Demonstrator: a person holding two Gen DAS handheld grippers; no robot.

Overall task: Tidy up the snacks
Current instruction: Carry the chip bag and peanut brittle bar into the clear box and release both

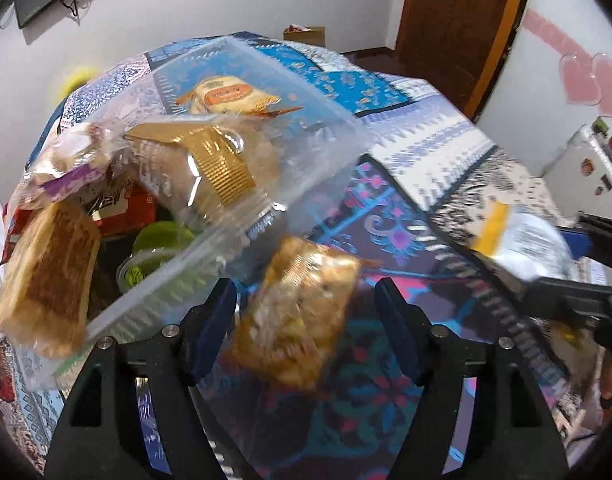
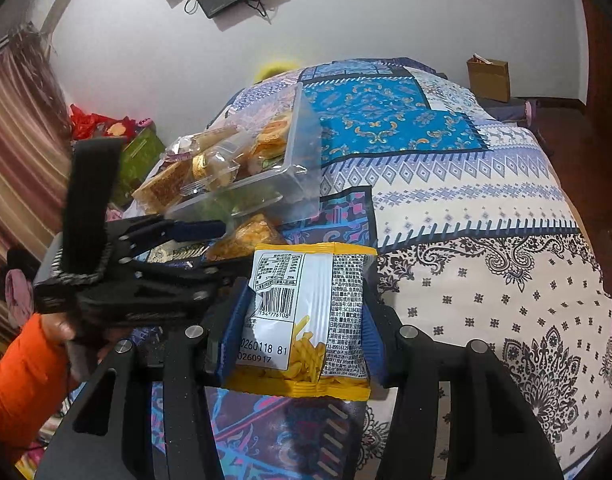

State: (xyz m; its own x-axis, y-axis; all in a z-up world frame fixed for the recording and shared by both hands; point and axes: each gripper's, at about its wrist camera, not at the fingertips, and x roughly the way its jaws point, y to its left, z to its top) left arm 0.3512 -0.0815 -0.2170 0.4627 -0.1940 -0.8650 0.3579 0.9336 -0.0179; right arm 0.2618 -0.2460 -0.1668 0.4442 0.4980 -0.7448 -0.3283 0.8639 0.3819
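A clear plastic box (image 1: 306,128) (image 2: 302,148) sits on the patterned bedspread. It holds several wrapped snacks, among them an orange-labelled pastry (image 1: 226,94) and a gold-wrapped cake (image 1: 222,168). A brown wrapped bar (image 1: 46,280) hangs over its near left edge. My left gripper (image 1: 304,304) (image 2: 230,250) is open just in front of the box. A wrapped golden snack (image 1: 294,312) (image 2: 246,236) lies between its blue pads with a gap on each side. My right gripper (image 2: 304,320) (image 1: 562,260) is shut on a yellow-and-white chip packet (image 2: 306,320) (image 1: 518,240), held above the bed to the right of the left gripper.
The bedspread (image 2: 466,200) stretches far to the right and back. A red carton (image 1: 118,204) and green cups (image 1: 158,236) lie beside the box on the left. A brown paper bag (image 2: 488,78) stands past the bed; a wooden door (image 1: 458,20) is behind. An orange sleeve (image 2: 22,372) holds the left gripper.
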